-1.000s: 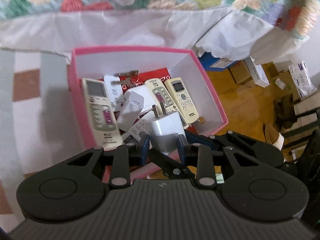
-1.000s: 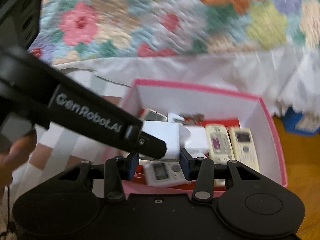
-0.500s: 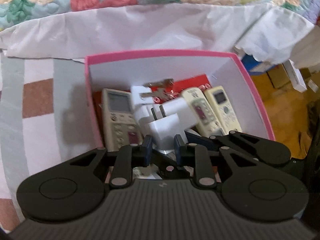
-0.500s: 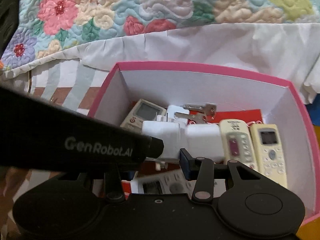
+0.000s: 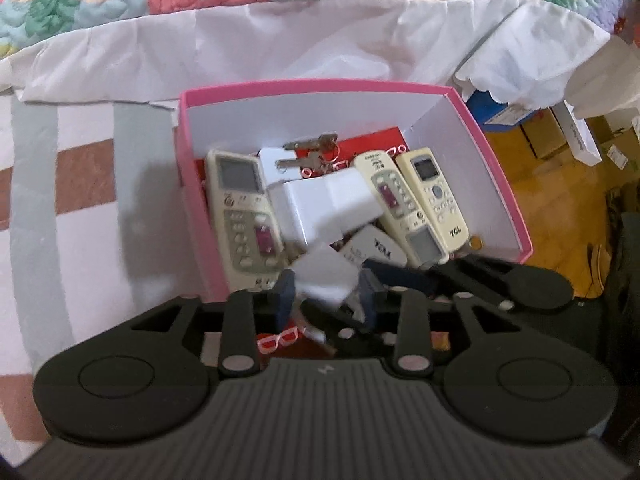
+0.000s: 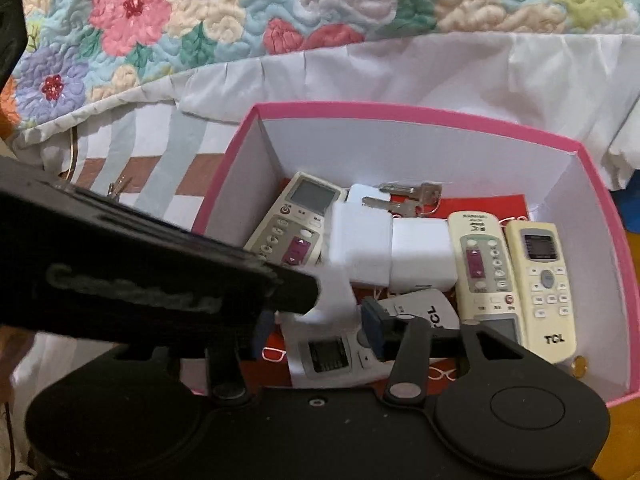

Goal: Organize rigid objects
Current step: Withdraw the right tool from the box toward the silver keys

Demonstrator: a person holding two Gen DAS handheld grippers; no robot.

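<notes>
A pink box (image 5: pixel 320 86) sits on a striped cloth and holds several cream remotes (image 5: pixel 244 216), two white adapters (image 5: pixel 328 208) side by side and a bunch of keys (image 5: pixel 310 148). My left gripper (image 5: pixel 326 300) hangs over the box's near end with its jaws opening. A blurred, tilted white adapter (image 5: pixel 324 276) is loose between the pads. In the right wrist view the same adapter (image 6: pixel 334 296) shows in the gap of my right gripper (image 6: pixel 318 326). Its jaws are opening too and grip nothing. The left tool's black body (image 6: pixel 160 276) hides the right gripper's left finger.
A flowered quilt (image 6: pixel 280 12) with a white frill (image 5: pixel 280 40) hangs behind the box. The striped cloth (image 5: pixel 80 200) stretches to the left. On the right lies a wooden floor with cardboard boxes (image 5: pixel 560 140). A coin (image 5: pixel 476 243) lies in the box's near right corner.
Both grippers sank into the box. The left let go of its white adapter, which now tips loose between the pads. The right gripper's white cube now lies among the remotes.
</notes>
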